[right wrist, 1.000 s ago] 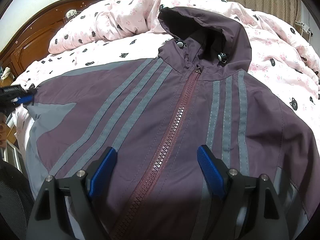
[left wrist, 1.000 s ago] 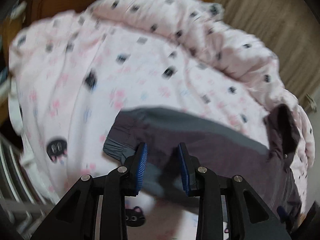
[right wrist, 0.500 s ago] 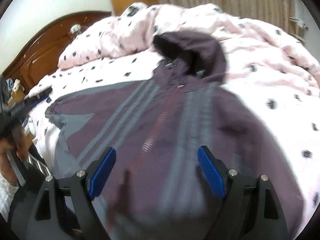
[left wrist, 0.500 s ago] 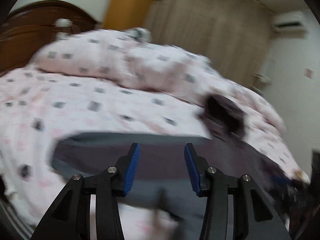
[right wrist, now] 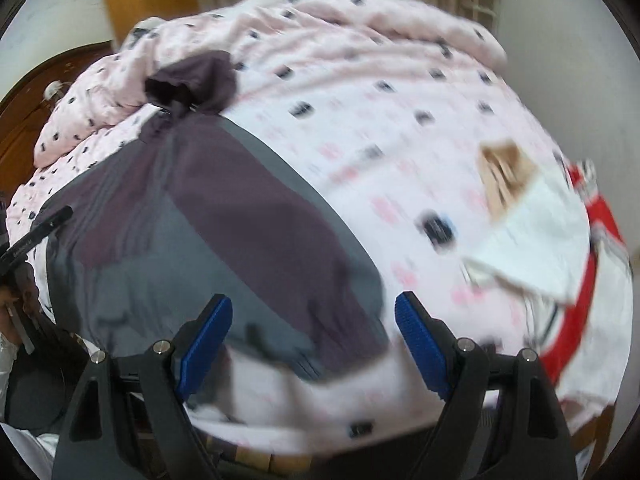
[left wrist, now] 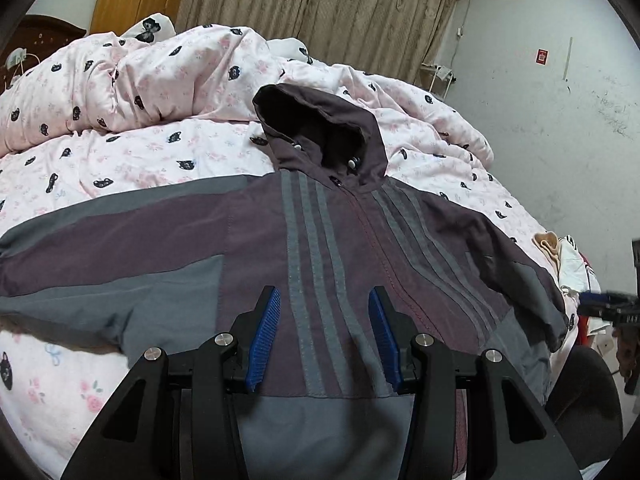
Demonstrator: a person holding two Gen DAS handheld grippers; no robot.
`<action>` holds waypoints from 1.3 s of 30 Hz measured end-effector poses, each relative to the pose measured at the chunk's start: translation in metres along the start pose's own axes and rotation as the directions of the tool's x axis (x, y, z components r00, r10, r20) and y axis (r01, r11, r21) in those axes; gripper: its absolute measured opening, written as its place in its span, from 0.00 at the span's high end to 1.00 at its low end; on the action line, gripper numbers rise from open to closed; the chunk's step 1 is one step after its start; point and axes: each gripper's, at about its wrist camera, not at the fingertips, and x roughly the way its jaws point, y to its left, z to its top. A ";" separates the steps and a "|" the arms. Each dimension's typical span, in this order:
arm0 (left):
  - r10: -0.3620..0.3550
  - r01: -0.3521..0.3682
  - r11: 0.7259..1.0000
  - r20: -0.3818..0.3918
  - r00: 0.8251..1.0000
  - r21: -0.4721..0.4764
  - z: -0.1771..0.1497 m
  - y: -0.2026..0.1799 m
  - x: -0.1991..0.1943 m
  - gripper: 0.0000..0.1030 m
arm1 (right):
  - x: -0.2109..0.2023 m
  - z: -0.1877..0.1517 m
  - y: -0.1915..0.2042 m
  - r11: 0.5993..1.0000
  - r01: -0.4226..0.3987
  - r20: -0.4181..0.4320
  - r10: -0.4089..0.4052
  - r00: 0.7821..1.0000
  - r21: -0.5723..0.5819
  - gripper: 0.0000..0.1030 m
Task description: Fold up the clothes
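where jacket lies flat on bedspread, white garment beside, nothing obstructing

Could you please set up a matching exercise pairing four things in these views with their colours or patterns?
Things:
1. jacket
2. bedding
3. curtain
4. gripper pads

Colours or patterns:
A. blue
B. beige-brown with vertical pleats
C. dark purple with grey stripes and panels
D. pale pink with small dark cat faces

Pairs: 1-C, 2-D, 3-B, 4-A
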 end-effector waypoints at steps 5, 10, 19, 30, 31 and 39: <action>0.005 -0.005 1.000 -0.030 1.000 -0.003 -0.004 0.000 0.010 0.60 | 0.008 -0.020 -0.023 0.993 -0.061 -0.008 0.062 0.998 0.097 0.18; 0.021 -0.021 1.000 -0.057 0.998 0.006 -0.009 0.002 0.017 0.60 | 0.020 -0.016 -0.036 0.977 -0.134 0.024 0.132 0.991 0.164 0.28; 0.022 -0.022 1.000 -0.065 0.998 0.005 -0.012 0.003 0.020 0.60 | 0.046 -0.018 -0.045 0.961 -0.179 -0.023 0.188 0.982 0.210 0.56; 0.015 -0.016 1.000 -0.065 0.998 -0.009 -0.010 0.005 0.020 0.60 | -0.010 0.019 -0.048 0.987 -0.105 0.071 0.097 0.993 0.122 0.86; 0.014 -0.015 1.000 -0.064 0.998 -0.010 -0.010 0.005 0.020 0.60 | -0.017 0.026 -0.049 0.989 -0.095 0.085 0.085 0.993 0.117 0.86; 0.007 -0.008 1.000 -0.062 0.998 -0.011 -0.011 0.005 0.017 0.60 | -0.019 0.088 -0.070 0.996 0.019 0.115 -0.029 0.993 0.092 0.87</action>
